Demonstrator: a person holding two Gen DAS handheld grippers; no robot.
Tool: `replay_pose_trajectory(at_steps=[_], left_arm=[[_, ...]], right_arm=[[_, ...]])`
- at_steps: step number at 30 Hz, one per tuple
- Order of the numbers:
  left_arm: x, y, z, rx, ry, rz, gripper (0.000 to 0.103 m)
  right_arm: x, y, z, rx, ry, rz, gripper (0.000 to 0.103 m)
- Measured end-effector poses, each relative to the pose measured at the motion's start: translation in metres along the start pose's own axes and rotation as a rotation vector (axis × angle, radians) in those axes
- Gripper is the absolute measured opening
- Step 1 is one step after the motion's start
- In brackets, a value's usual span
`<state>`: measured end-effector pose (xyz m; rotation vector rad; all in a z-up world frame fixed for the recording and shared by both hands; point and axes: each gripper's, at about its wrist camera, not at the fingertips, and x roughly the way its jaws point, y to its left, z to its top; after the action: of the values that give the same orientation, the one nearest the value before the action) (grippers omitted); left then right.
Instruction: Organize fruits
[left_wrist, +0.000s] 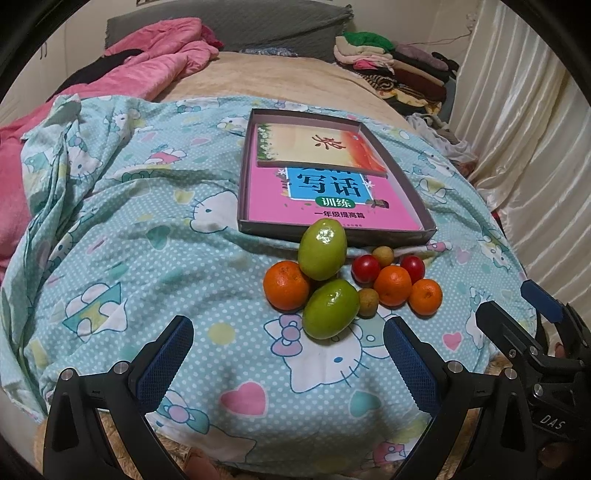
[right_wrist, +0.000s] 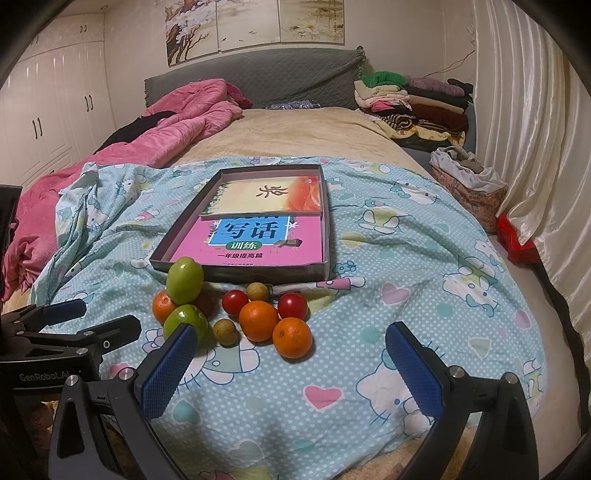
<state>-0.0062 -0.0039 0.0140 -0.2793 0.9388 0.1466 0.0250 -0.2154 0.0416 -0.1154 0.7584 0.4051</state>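
Fruits (left_wrist: 334, 280) heaped on cartoon-print quilt (left_wrist: 147, 258) before shallow tray (left_wrist: 428, 236) of books; left gripper (left_wrist: 288, 365) and right gripper (right_wrist: 291, 373) gaping wide, empty

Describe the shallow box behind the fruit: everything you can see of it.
The box is a shallow, open rectangular tray with low grey-brown walls that look like cardboard. It lies flat on the blue cartoon-print quilt, just behind the pile of fruit. Inside, a pink workbook with a blue title panel covers the floor, and a smaller cream-and-orange booklet lies over its far half. No fruit is inside. The farther green fruit overlaps the near wall's left end; whether they touch is unclear.
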Motion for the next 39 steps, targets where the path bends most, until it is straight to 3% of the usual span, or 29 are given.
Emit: replay_pose_trajectory(at_steps=[30,39], left_arm=[[0.006,0.001,0.0,-0.006,0.022,-0.012,0.102],[0.015,0.001,-0.003,-0.01,0.059,-0.049,0.102]], right_arm=[[0.007,-0.003,-0.002,0.01,0.016,0.002,0.103],[0.02,-0.004,0.0,0.02,0.072,-0.008,0.103]])
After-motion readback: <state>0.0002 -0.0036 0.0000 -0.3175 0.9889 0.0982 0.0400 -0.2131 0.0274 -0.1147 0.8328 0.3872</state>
